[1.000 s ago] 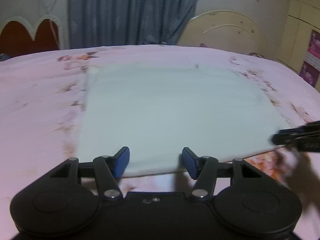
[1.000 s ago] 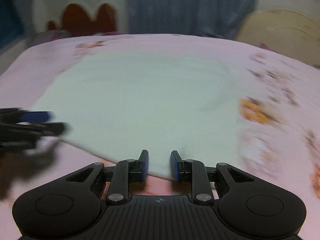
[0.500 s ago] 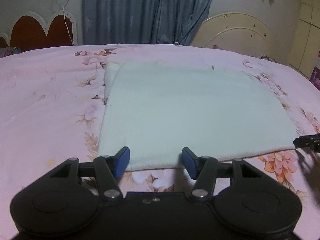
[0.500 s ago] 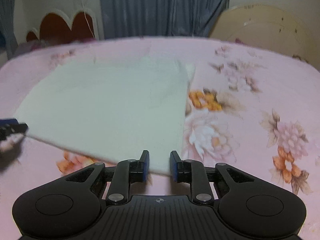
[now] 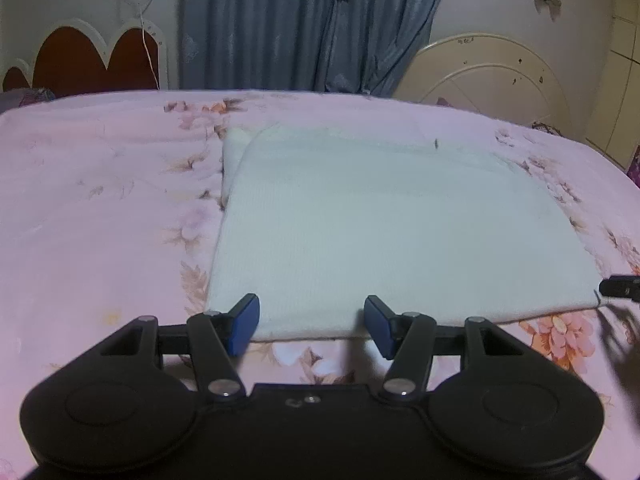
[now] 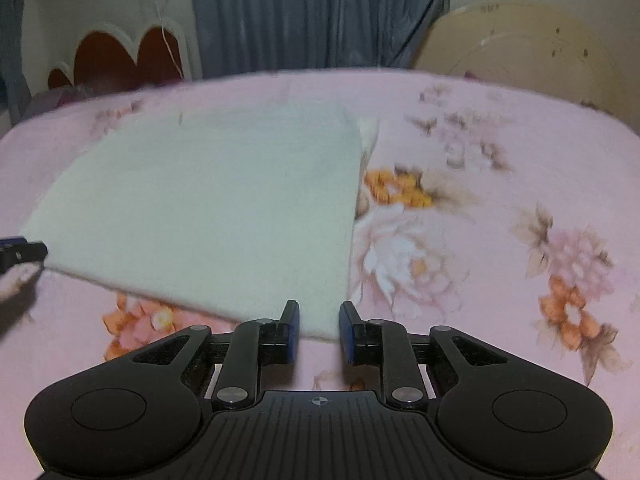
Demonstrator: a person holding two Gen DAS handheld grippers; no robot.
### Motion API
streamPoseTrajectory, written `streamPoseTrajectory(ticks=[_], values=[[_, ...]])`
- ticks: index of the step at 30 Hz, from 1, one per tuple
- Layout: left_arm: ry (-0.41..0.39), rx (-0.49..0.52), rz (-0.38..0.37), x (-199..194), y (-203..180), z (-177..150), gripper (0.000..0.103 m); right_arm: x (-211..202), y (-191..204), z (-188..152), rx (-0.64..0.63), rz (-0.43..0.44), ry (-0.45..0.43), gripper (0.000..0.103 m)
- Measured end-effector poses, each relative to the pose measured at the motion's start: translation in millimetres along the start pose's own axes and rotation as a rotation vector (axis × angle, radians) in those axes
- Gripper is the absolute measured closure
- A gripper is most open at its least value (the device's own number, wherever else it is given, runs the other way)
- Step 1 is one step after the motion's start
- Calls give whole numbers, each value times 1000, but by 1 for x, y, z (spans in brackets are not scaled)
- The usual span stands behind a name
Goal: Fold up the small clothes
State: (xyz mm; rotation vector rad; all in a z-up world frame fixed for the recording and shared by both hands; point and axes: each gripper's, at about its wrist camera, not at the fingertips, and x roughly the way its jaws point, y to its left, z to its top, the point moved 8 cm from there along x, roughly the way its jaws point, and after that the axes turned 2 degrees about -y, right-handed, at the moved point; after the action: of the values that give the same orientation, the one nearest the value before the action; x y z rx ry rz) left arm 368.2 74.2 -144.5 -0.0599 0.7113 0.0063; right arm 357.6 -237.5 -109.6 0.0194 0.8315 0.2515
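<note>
Two hand-held grippers sit at the near edge of a folded white cloth (image 5: 384, 232) that lies flat on the pink floral bedspread (image 5: 100, 208). Our left hand-held gripper (image 5: 311, 324) has its jaws wide apart, the cloth's near-left hem just ahead and between its blue pads (image 5: 245, 322). Our right hand-held gripper (image 6: 319, 333) stands narrowly parted, the cloth's near-right corner (image 6: 324, 320) between its fingertips, not pinched. Beyond the cloth we see a blue curtain (image 5: 312, 24) and a red headboard (image 5: 92, 60).
</note>
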Motion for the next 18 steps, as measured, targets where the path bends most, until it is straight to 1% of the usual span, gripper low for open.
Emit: streamPoseTrajectory(ticks=[1, 3, 7, 9, 11, 13, 16, 18], values=[[5, 7, -1, 2, 0, -2, 46, 2, 0, -1, -1, 1, 9, 82], [11, 7, 0, 3, 0, -1, 46, 14, -3, -10, -2, -7, 74, 82], [19, -33, -5, -1, 4, 1, 46, 13, -3, -9, 1, -1, 67, 81], [18, -43, 0, -7, 6, 2, 46, 7, -5, -6, 22, 4, 48, 81], [19, -48, 16, -12, 9, -1, 44, -1, -7, -3, 40, -1, 7, 81], [43, -65, 40, -16, 13, -7, 45, -10, -8, 1, 59, 4, -31, 81], [31, -135, 35, -26, 17, -12, 47, -19, -5, 6, 69, 31, -53, 81], [0, -210, -1, -32, 17, -13, 47, -23, 0, 9, 66, 50, -64, 81]])
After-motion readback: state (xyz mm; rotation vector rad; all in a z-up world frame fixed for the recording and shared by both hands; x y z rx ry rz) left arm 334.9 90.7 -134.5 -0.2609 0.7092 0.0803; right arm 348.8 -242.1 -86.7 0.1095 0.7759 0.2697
